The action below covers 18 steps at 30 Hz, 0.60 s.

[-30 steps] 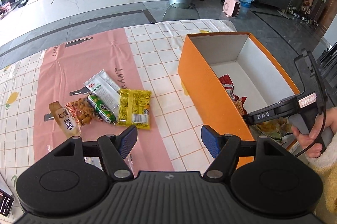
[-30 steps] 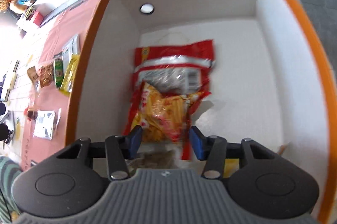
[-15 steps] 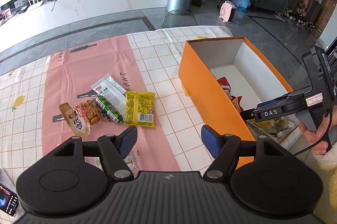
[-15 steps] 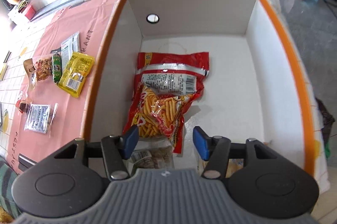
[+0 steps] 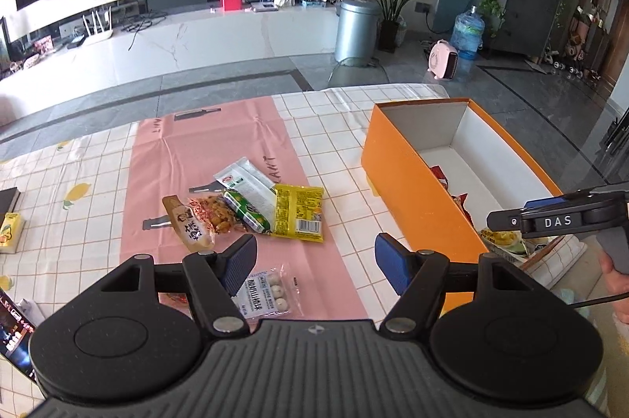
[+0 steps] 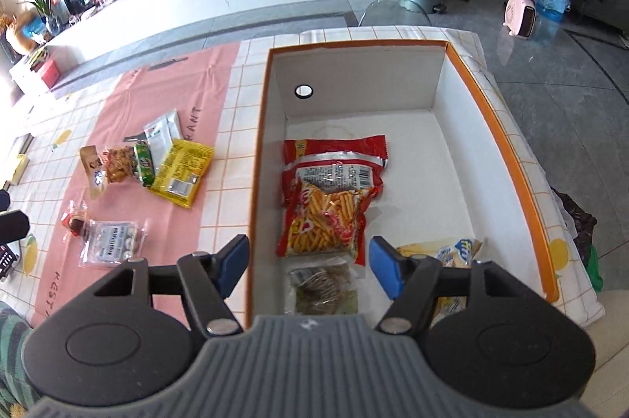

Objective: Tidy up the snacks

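- My left gripper point(image 5: 312, 258) hangs over the counter point(image 5: 98, 182) with its jaws wide apart and nothing between them.
- Just below and a little left of those jaws lies the clear packet of small round sweets point(image 5: 265, 290), flat on the pink mat point(image 5: 220, 139), its long side running roughly across the jaw gap.
- Farther ahead sits the loose cluster: yellow packet point(image 5: 298, 211), green packet point(image 5: 245, 209), white pouch point(image 5: 245, 178), all flat and touching or overlapping.
- My right gripper point(image 6: 308, 262) is also spread and empty, above the near end of the orange box point(image 6: 507, 158), where the red bag of sticks point(image 6: 326, 209) already lies.
- I judge the left gripper nearer to the loose snacks; the box lies to its right.
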Available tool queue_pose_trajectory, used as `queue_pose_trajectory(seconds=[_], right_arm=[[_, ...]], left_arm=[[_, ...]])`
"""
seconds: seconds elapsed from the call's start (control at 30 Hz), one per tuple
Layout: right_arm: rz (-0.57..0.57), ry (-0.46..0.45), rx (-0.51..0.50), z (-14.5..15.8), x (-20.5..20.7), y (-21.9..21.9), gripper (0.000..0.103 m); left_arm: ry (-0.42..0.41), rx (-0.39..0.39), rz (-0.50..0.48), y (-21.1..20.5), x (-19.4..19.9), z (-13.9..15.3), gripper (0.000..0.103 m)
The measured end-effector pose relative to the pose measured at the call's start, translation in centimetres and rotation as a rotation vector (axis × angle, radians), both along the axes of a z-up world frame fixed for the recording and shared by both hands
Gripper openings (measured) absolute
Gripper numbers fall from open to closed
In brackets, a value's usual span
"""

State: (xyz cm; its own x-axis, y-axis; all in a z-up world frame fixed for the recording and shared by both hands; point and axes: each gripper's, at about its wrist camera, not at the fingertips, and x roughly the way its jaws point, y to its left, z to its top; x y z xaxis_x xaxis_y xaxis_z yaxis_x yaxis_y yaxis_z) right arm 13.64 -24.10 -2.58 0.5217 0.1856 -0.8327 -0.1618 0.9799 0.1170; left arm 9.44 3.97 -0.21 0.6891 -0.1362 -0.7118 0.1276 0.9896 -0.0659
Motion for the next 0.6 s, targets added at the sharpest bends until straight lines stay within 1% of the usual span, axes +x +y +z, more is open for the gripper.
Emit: queue_pose_trajectory(seconds=[0.07,0.13,0.33,0.4,0.5,0.6], right_arm=[[-0.011,-0.036,0.009,0.5,-1.3,0.7,0.068],[-0.019,-0.072,0.034,1.0,-2.7,1.2,0.071],[-0.042,-0.145,0.161,1.3,-6.0,3.1,0.073],[-0.044,-0.171,0.188,1.3,-6.9,4.0,0.073],[-0.038,-0.184,0.183,0.7,-7.8,5.7,0.074],[0.002,-0.170,0.136,-0.2,-8.1,7.5,0.074]], left_arm=[[-0.023,-0.004,0.005,0.5,-0.7,0.1,0.081],[-0.029,-0.012,0.024,1.2,-1.2,0.3,0.081],[0.009,-0.074,0.062,3.5,-2.0,0.4,0.081],[0.017,-0.076,0.061,4.0,-2.2,0.2,0.080],[0.031,-0.042,0.029,4.0,-2.6,-0.2,0.080],[0.032,-0.032,0.003,4.2,-3.2,-0.9,0.080]])
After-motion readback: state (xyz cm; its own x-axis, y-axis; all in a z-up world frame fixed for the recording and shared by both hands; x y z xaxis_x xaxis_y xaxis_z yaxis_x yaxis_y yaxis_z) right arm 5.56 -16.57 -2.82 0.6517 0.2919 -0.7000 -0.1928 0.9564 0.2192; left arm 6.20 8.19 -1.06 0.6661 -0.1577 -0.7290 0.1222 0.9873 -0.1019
